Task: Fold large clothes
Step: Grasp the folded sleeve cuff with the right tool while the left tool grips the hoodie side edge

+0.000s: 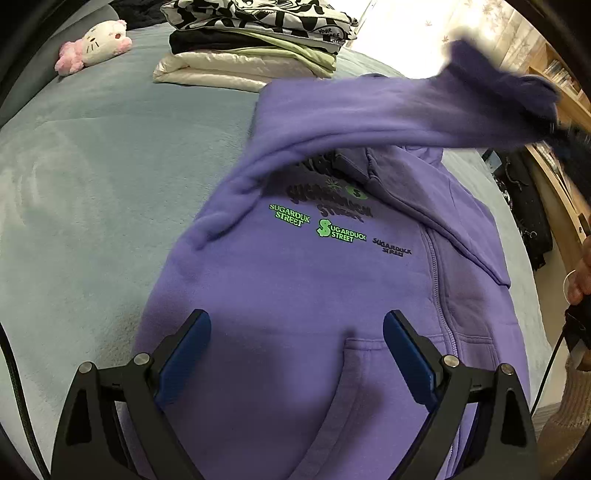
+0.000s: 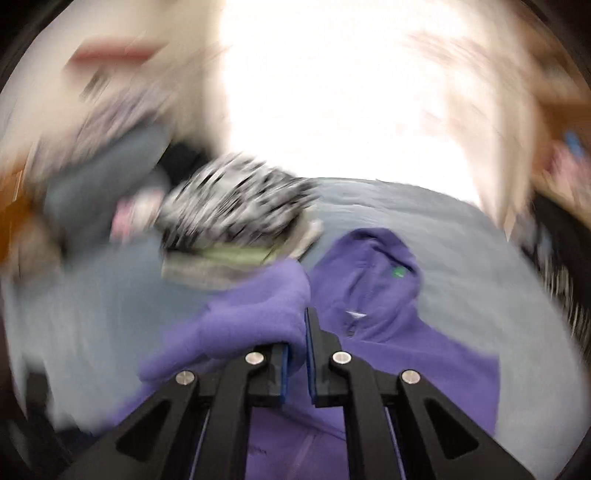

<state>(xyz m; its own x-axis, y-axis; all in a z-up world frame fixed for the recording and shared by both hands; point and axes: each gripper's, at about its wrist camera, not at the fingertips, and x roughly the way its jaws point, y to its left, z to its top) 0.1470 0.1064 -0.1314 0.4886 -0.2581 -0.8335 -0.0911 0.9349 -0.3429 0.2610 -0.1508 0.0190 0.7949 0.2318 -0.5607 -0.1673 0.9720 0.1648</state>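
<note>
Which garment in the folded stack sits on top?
The black-and-white patterned garment tops the folded stack; below it lie a dark one, a pale green one, then cream at the bottom.

You've got a grey-blue bed (image 1: 74, 177) carrying the purple hoodie (image 1: 295, 280), a folded clothes stack (image 1: 255, 40) and plush toy (image 1: 96, 44).

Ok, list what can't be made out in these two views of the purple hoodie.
- Left wrist view: the raised sleeve covers the hoodie's upper chest print; its cuff end is motion-blurred.
- Left wrist view: the hoodie's hem is hidden behind the open left tool.
- Right wrist view: motion blur smears the folded clothes stack; window glare washes out the room.
</note>
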